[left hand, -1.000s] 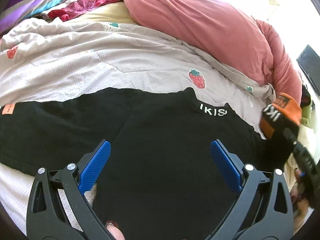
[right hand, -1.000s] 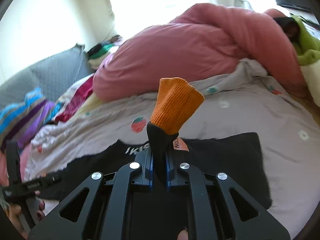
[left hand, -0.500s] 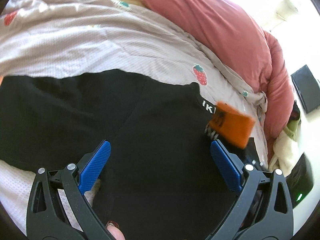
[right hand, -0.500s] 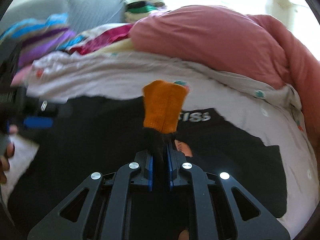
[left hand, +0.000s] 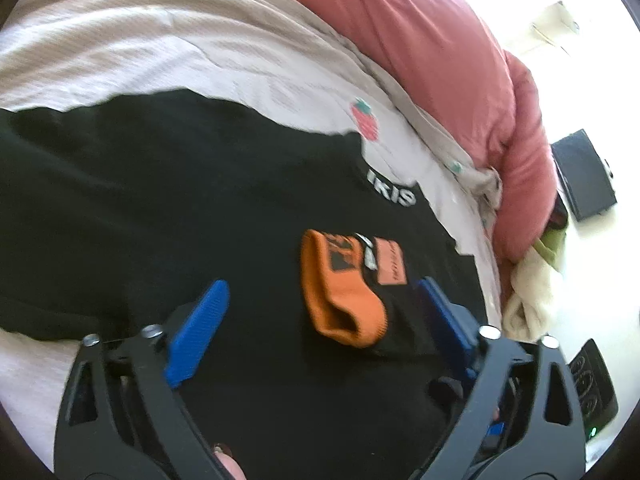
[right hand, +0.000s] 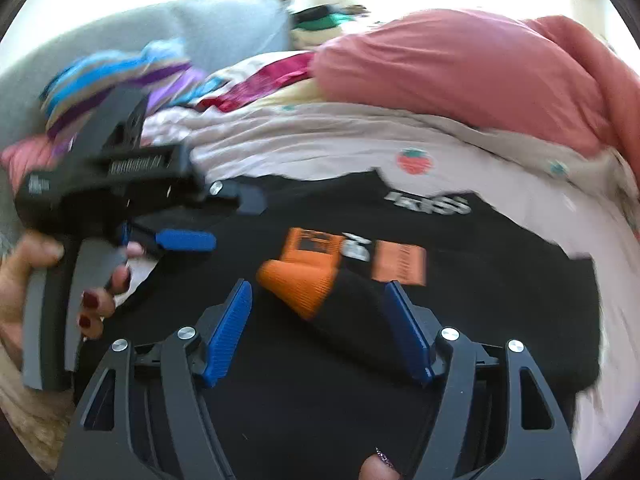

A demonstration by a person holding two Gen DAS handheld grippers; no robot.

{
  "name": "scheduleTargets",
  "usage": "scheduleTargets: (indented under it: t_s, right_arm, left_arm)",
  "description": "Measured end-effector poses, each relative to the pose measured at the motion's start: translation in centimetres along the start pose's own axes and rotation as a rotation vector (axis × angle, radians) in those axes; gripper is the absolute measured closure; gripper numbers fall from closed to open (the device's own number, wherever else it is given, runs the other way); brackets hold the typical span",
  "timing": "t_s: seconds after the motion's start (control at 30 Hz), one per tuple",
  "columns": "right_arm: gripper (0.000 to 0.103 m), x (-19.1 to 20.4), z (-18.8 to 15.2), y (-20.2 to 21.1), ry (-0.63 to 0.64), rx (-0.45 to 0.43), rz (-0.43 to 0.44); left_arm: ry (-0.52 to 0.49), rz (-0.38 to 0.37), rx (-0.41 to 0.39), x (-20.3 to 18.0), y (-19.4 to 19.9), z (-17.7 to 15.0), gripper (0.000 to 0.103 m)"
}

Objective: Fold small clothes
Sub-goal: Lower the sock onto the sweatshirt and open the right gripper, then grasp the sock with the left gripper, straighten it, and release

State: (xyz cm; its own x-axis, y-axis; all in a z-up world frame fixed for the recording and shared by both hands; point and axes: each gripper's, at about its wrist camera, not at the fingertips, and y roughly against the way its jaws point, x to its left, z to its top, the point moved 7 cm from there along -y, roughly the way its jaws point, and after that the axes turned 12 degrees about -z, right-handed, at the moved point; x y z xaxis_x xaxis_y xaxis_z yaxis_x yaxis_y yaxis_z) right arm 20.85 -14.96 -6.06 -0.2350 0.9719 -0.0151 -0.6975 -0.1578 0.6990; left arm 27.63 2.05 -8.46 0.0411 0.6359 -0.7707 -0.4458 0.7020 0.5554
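Observation:
A black garment [left hand: 160, 208] with white collar lettering lies spread flat on the bed; it also shows in the right wrist view [right hand: 500, 288]. Its orange-cuffed sleeve [left hand: 340, 292] lies folded across the body, also in the right wrist view [right hand: 304, 280]. My left gripper [left hand: 320, 316] is open and empty, its blue pads either side of the cuff. My right gripper [right hand: 320, 320] is open and empty just behind the sleeve. The left gripper also shows in the right wrist view [right hand: 184, 240], at the garment's left edge.
A strawberry-print sheet [left hand: 160, 52] covers the bed. A pink duvet [left hand: 420, 40] is heaped along the far side. Striped and red clothes [right hand: 132, 76] lie at the far left. A cream cloth [left hand: 528, 296] and dark devices [left hand: 584, 172] sit off the bed's right edge.
My right gripper carried the orange-cuffed sleeve across the garment, laid it on the body and opened. The left gripper moved right toward the cuff.

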Motion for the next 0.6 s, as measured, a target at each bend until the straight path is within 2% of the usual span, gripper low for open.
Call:
scheduleTargets:
  t_s: [0.07,0.17,0.27,0.33,0.4,0.47,0.5,0.6]
  right_arm:
    - [0.035,-1.9,-0.3,0.7,-0.046,-0.002,-0.03]
    - [0.035,-5.1,-0.9,1.9,-0.115,-0.013,-0.076]
    - [0.035,-7.2,-1.2,2.7,-0.162,-0.023,-0.099]
    - [0.035,-8.4,-1.5,3.2,-0.187,-0.031,-0.112]
    - [0.035,-9.4,-1.6,3.4,-0.212,-0.04,-0.123]
    - [0.035,-10.1,-1.8,3.7,-0.233,-0.044,-0.126]
    - [0.035,-10.6,-2.0,3.8,-0.245,-0.043,-0.132]
    - [0.035,-11.5,-2.5,3.9,-0.26,-0.035,-0.151]
  left_arm:
    - [-0.01,0.013,0.03,-0.2,-1.0,-0.8,0.031]
    - [-0.02,0.048,0.063,-0.4,-2.3,-1.9,0.033]
    - [0.01,-0.002,0.079,-1.1,-3.2,-2.5,0.033]
    - [0.003,-0.009,0.09,-1.7,-3.9,-2.9,0.044]
    - [-0.028,0.013,0.089,-2.3,-4.7,-3.2,0.05]
    - [-0.035,0.038,0.08,-2.3,-5.4,-3.3,0.063]
    - [-0.036,0.051,0.069,-2.0,-5.6,-3.2,0.074]
    - [-0.035,0.03,0.043,-1.7,-5.5,-2.8,0.089]
